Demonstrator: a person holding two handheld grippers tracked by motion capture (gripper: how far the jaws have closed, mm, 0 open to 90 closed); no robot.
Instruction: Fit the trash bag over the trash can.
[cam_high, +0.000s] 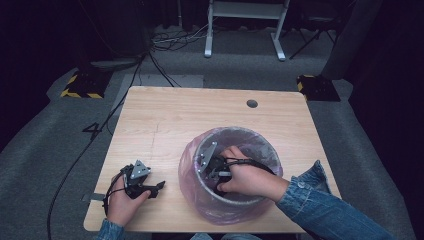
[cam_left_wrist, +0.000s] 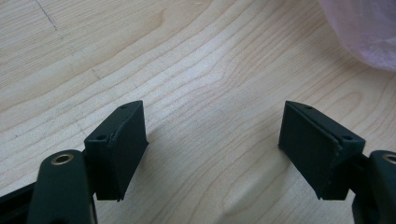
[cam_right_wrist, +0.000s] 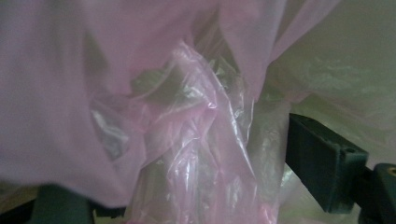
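Observation:
A round bin (cam_high: 235, 131) lined with a thin pink plastic bag (cam_high: 190, 170) stands on the near right part of the wooden table (cam_high: 165, 120). My right gripper (cam_high: 218, 181) reaches down inside the bin, held by a hand in a denim sleeve. In the right gripper view its jaws stand wide apart (cam_right_wrist: 201, 182). Crumpled folds of the pink bag (cam_right_wrist: 187, 116) hang between them and cover the left jaw. The right fingertip (cam_right_wrist: 322, 163) shows no film pressed on it. My left gripper (cam_high: 156, 188) rests low over the table left of the bin, open (cam_left_wrist: 212, 140) over bare wood.
A round cable hole (cam_high: 252, 103) sits near the table's far edge. A black cable (cam_high: 85, 150) trails off the table's left side to the floor. White frame legs (cam_high: 245, 25) and yellow-black striped bases (cam_high: 82, 85) stand on the grey floor behind.

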